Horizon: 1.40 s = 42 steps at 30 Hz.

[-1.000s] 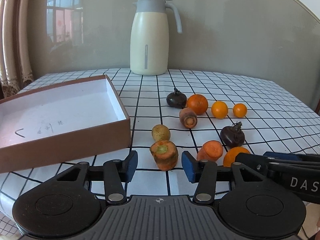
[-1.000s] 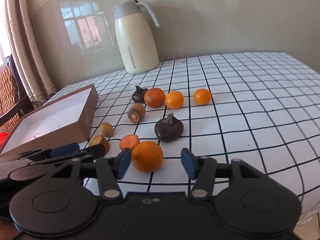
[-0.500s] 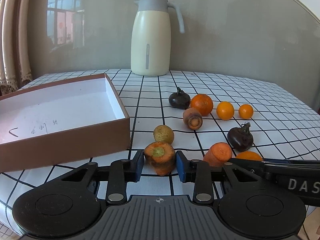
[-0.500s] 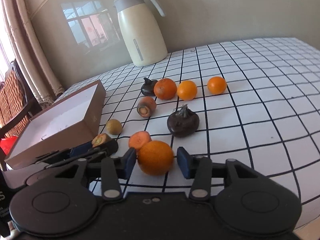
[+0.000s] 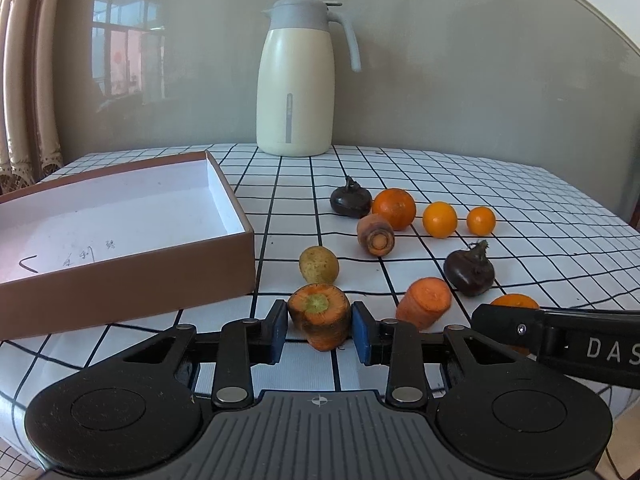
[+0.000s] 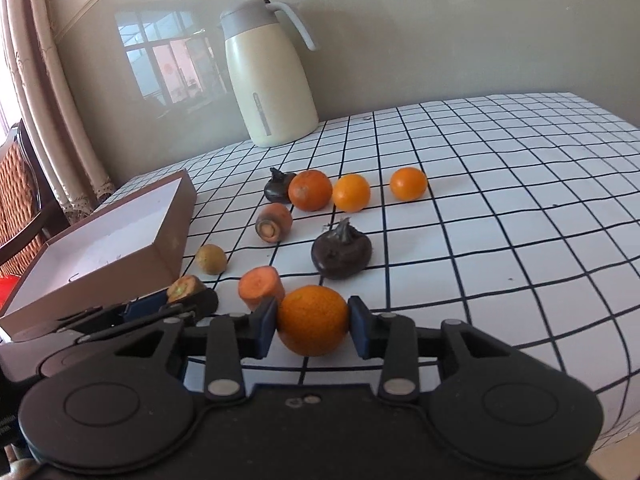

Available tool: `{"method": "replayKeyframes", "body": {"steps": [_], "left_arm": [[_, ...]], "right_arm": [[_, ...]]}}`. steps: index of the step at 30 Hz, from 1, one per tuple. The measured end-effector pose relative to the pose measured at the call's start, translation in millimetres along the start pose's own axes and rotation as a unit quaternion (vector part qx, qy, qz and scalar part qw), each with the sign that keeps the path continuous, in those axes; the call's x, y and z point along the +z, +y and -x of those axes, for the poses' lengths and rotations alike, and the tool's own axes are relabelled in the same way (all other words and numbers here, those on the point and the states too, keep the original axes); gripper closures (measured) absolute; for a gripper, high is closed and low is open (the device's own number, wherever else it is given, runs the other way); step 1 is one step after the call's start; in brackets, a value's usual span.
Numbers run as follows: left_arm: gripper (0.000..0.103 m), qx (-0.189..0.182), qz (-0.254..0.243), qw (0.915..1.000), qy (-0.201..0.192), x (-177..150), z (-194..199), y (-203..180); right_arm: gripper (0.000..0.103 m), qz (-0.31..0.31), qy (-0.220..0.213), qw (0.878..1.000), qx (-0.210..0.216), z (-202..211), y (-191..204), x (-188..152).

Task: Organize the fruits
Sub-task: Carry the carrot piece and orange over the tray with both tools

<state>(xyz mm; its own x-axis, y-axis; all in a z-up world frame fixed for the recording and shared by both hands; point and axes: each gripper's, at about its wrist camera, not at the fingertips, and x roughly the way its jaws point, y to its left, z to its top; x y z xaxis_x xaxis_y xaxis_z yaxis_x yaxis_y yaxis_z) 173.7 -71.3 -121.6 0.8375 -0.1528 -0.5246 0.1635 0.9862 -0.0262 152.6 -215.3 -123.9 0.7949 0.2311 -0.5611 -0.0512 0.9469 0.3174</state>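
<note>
My left gripper (image 5: 319, 330) is shut on a carrot stub with a green core (image 5: 318, 316), just in front of the brown box (image 5: 120, 280). My right gripper (image 6: 313, 326) is shut on a large orange (image 6: 313, 319). On the checked cloth lie another carrot piece (image 5: 425, 308), a small potato (image 5: 319, 265), a third carrot stub (image 5: 375, 235), two dark purple bulbs (image 5: 469, 271) (image 5: 350, 202) and three oranges (image 5: 394, 208) in a row. The box (image 6: 100, 264) is open and white inside.
A cream thermos jug (image 5: 296, 80) stands at the back of the table against the wall. The right gripper's body (image 5: 560, 344) crosses the lower right of the left wrist view. A chair (image 6: 20, 208) stands off the table's left side.
Both grippers have closed: the left onto the green-cored carrot stub, the right onto the large orange. Both were open around them one second ago.
</note>
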Motion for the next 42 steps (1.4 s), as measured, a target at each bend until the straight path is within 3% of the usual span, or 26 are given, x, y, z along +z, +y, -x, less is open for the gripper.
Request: {"method": "replayKeyframes", "body": {"steps": [14, 24, 32, 42], "left_arm": [[0.069, 0.012, 0.008, 0.9998, -0.010, -6.7, 56.9, 25.8], [0.069, 0.033, 0.025, 0.9985, -0.035, -8.3, 105.4, 56.1], [0.069, 0.072, 0.051, 0.9944, -0.059, -4.6, 137.3, 95.6], [0.069, 0.131, 0.082, 0.9851, -0.076, 2.5, 149.5, 151.1]], "right_arm": [[0.073, 0.016, -0.010, 1.000, -0.002, 27.8, 17.5, -6.0], [0.073, 0.046, -0.028, 0.998, 0.031, 52.3, 57.5, -4.1], [0.073, 0.082, -0.037, 0.993, 0.074, 53.6, 101.9, 0.7], [0.073, 0.113, -0.045, 0.986, 0.114, 39.3, 149.2, 16.0]]}}
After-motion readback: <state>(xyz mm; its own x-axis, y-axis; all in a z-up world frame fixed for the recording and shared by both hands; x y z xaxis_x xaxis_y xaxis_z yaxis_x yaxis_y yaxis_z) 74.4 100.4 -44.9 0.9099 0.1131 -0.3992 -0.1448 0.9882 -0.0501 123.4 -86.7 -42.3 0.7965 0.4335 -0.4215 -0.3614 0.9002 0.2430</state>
